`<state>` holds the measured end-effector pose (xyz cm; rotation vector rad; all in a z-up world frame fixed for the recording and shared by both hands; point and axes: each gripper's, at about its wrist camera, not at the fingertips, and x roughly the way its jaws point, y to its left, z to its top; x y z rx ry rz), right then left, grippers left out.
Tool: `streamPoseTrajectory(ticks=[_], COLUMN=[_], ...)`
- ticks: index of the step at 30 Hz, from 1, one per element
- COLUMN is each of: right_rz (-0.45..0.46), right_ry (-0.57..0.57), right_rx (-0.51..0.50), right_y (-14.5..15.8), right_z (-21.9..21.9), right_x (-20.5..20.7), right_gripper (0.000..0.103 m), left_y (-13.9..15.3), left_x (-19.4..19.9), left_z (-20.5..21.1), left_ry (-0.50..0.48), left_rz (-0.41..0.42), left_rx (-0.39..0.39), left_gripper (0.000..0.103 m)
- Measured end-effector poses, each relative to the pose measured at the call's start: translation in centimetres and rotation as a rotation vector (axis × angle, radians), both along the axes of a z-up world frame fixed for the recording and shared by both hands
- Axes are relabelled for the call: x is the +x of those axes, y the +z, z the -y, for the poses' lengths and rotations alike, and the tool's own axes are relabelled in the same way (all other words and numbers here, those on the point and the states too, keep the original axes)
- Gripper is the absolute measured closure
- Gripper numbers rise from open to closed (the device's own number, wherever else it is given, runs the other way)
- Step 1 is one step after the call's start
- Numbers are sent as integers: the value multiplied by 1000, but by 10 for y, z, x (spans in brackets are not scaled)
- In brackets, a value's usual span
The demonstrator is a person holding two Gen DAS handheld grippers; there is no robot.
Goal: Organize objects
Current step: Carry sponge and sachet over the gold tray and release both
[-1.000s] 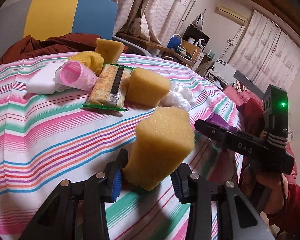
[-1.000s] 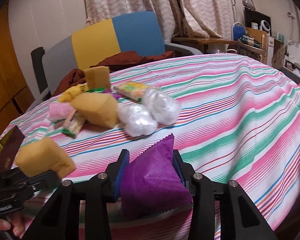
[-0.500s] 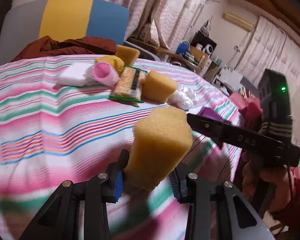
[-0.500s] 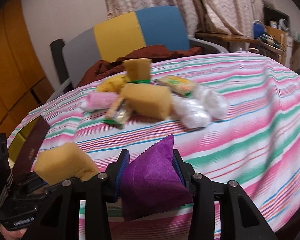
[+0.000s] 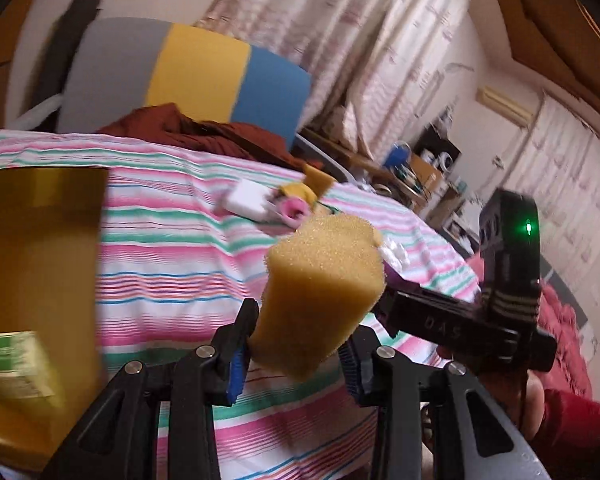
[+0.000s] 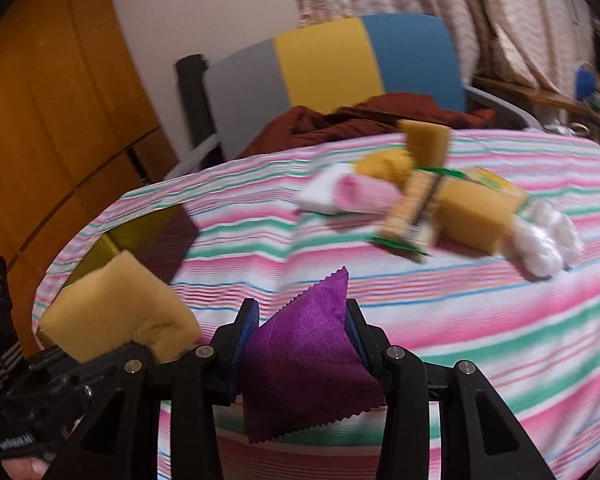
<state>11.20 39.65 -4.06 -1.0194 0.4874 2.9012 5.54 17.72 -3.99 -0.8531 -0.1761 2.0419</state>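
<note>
Gripping a yellow sponge block [image 5: 320, 300], the left gripper [image 5: 294, 350] is pressing its blue-padded fingers [image 5: 236, 372] into the block's lower sides, so the foam is bulging upward above them and hanging clear of the striped tablecloth [image 5: 172, 264]. Beside it, the right gripper [image 6: 300, 344] is clamping a purple pouch [image 6: 308, 360] with zigzag-cut edges, its pointed top standing up between the pads and its lower edge drooping beneath them. Both loads are being held in the air over the near part of the table, the two tools sitting close together; each is showing up at the edge of the other's view.

A golden-yellow container [image 5: 32, 280] is filling the left side of the left wrist view, close to the lens and blurred; it is probably a box or bin, and it is carrying a green and white label low down. In the right wrist view the same yellow shape [image 6: 112, 248] is lying at the table's left edge.

Farther across the cloth, a cluster of items is waiting: more sponge blocks [image 6: 476, 216], a pink roll [image 6: 364, 196] lying against a white pad [image 6: 320, 196], a green-edged snack packet [image 6: 412, 212] and some clear-wrapped white bundles [image 6: 544, 240]. Behind the table, a chair [image 6: 340, 60] with grey, yellow and blue panels is holding a heap of dark red fabric [image 6: 360, 120].
</note>
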Motion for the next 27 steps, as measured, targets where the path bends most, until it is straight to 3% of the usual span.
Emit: streamPoseTrajectory(ticks=[11,16,25,27], right_rz=[-33,-37,-16,-11], right_ry=[202,295,394,402], right_rx=[-82,-75,-51,-31], right_y=[16,20,16,14], right_z=[92,133,182,188], right_x=[-36,-46,-53,-52], right_gripper=[60,60,59,39], left_y=[14,7,-15,-17], left_x=[-44,-65,-83,-84], left_z=[102,144,166,165], left_ry=[257,390,485,495], left_rz=[-24,13,83,86], left_rx=[-31,-41,-111,-131], left_gripper=[65,65,65,63])
